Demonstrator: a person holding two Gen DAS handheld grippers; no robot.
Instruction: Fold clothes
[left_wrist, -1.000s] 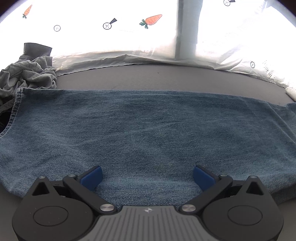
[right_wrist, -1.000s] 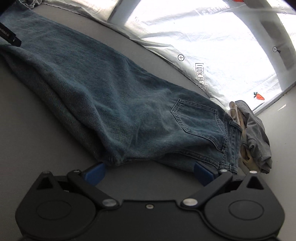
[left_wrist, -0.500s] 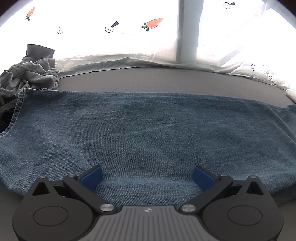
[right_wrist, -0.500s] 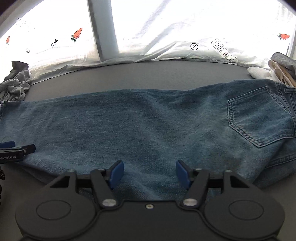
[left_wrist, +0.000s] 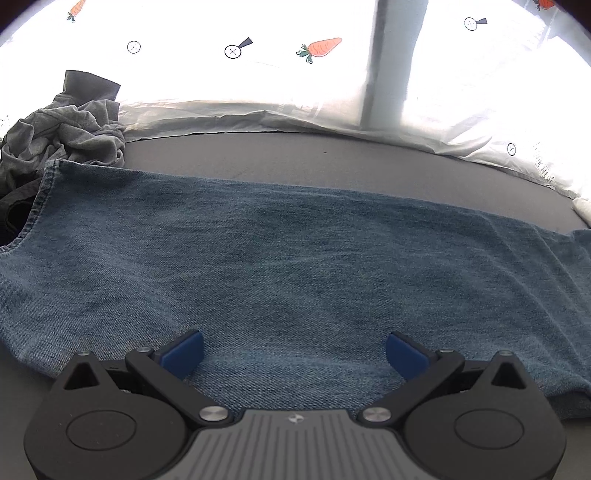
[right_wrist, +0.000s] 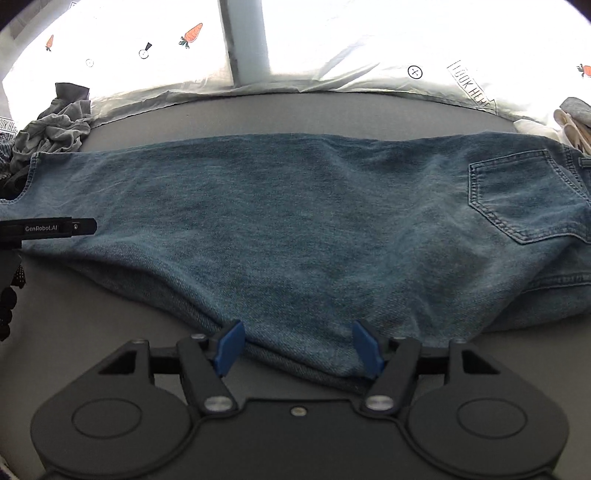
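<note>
While flat, jeans (right_wrist: 295, 221) under right gripper (right_wrist: 297, 349)

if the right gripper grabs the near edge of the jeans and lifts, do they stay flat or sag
Probably sag: the jeans lie limp on the grey surface, creased near the pocket. The doubled denim at the near edge looks thick, so likely heavy, and unlikely to slip from the right gripper, whose jaws have just been opening.

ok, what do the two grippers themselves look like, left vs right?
Both are black two-finger units with blue pads on the fingers, angled linkage arms on silver pivot screws, and two round housings. The left gripper has a ribbed grey centre plate with a small round emblem. The right gripper has a plain black centre. From the right wrist view, the left one shows "GenRobot.AI" lettering on its side.
</note>
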